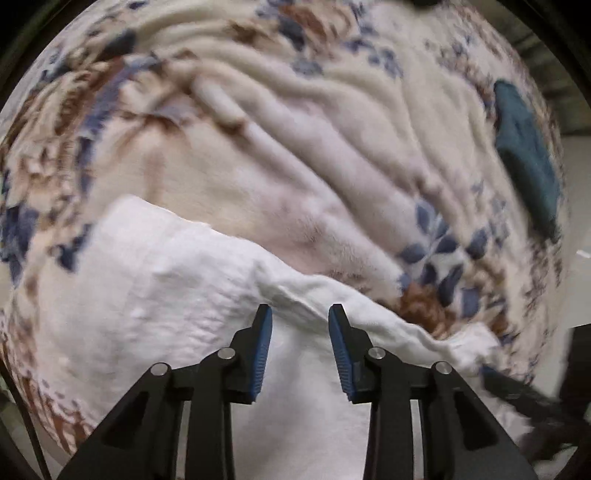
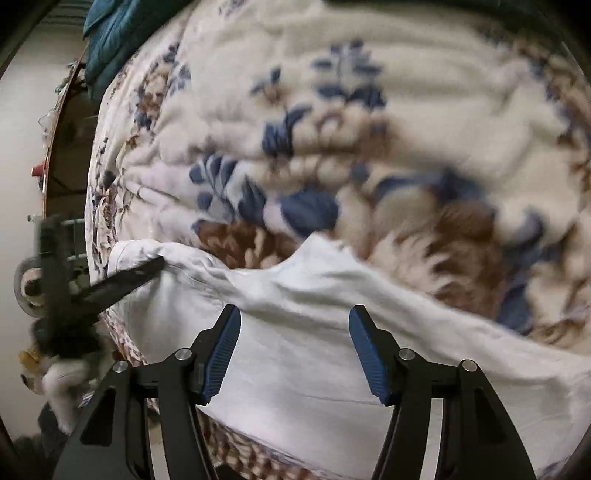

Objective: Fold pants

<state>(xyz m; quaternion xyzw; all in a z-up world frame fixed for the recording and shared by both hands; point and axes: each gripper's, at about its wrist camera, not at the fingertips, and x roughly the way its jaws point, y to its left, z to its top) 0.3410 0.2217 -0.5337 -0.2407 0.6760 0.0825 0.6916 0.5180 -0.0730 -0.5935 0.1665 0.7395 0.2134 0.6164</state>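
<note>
White pants (image 1: 155, 302) lie spread on a floral blanket (image 1: 295, 147), their far edge bunched into a ridge. My left gripper (image 1: 300, 314) points steeply down over them, its blue pads a small gap apart. The ridge runs across just past the tips and the pads do not visibly press on it. In the right wrist view the pants (image 2: 295, 350) fill the lower half. My right gripper (image 2: 295, 317) stands wide open above them with nothing between its pads. A blurred black finger (image 2: 125, 278) of the left gripper reaches the pants' left corner.
The cream, blue and brown blanket (image 2: 369, 122) covers the whole bed. A teal cloth (image 2: 110, 33) lies at its far corner, also seen in the left wrist view as a teal cloth (image 1: 524, 147). A wooden edge (image 2: 55, 122) and pale floor lie left of the bed.
</note>
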